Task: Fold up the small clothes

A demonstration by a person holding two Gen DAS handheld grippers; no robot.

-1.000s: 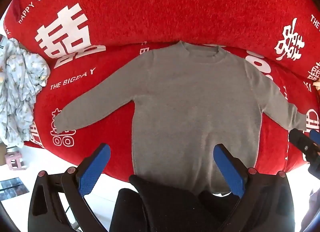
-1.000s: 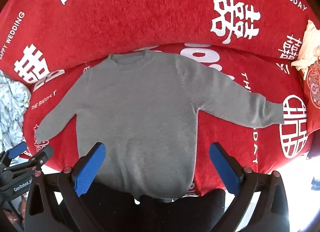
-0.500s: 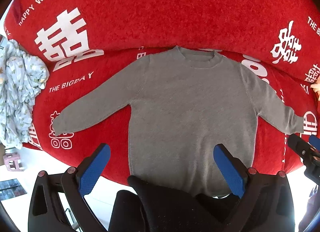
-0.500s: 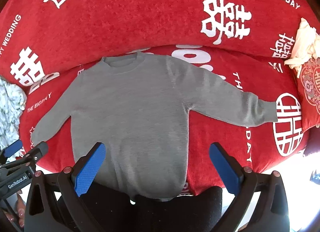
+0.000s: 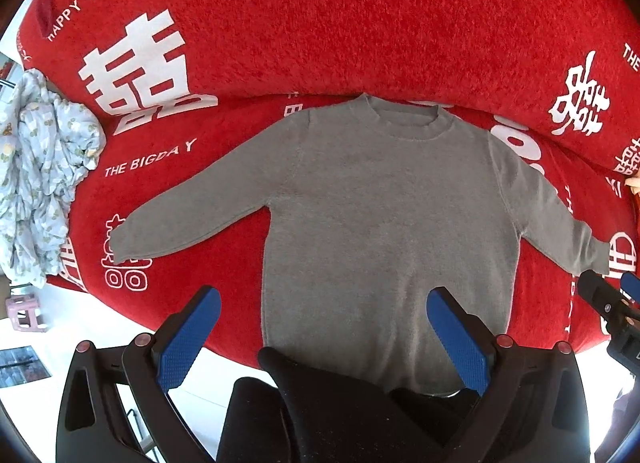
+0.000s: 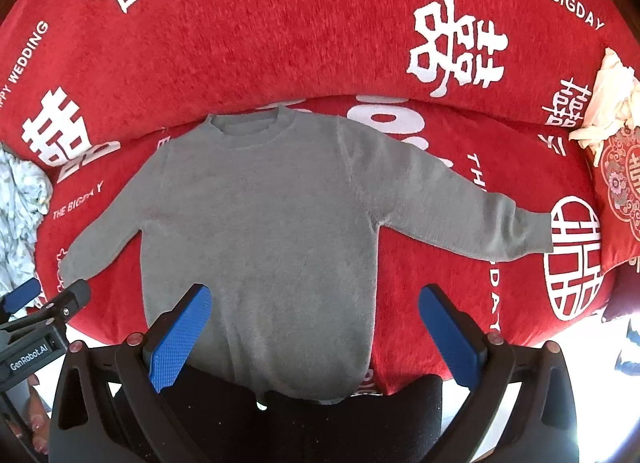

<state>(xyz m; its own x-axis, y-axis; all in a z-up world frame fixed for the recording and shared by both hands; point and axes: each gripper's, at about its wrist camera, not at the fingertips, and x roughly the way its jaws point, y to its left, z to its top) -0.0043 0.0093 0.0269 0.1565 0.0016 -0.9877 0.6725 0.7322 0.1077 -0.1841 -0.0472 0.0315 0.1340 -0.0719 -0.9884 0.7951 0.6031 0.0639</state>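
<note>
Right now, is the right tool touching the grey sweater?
Apart. In the right wrist view the right tool hovers open above the grey sweater; both blue pads are fully visible with no fabric pinched or pressed.

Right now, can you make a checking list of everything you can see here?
Surface: red sofa cover with white lettering.
Job's things: grey sweater lies flat, sleeves spread, neck toward the backrest, hem hanging over the front edge.
Clutter: crumpled pale printed cloth at the left end; cream cloth and patterned cushion at the right end.
Tools: left tool and right tool both open, holding nothing.
Cables: nothing seen.
Surroundings: white floor, small pink stool.
</note>
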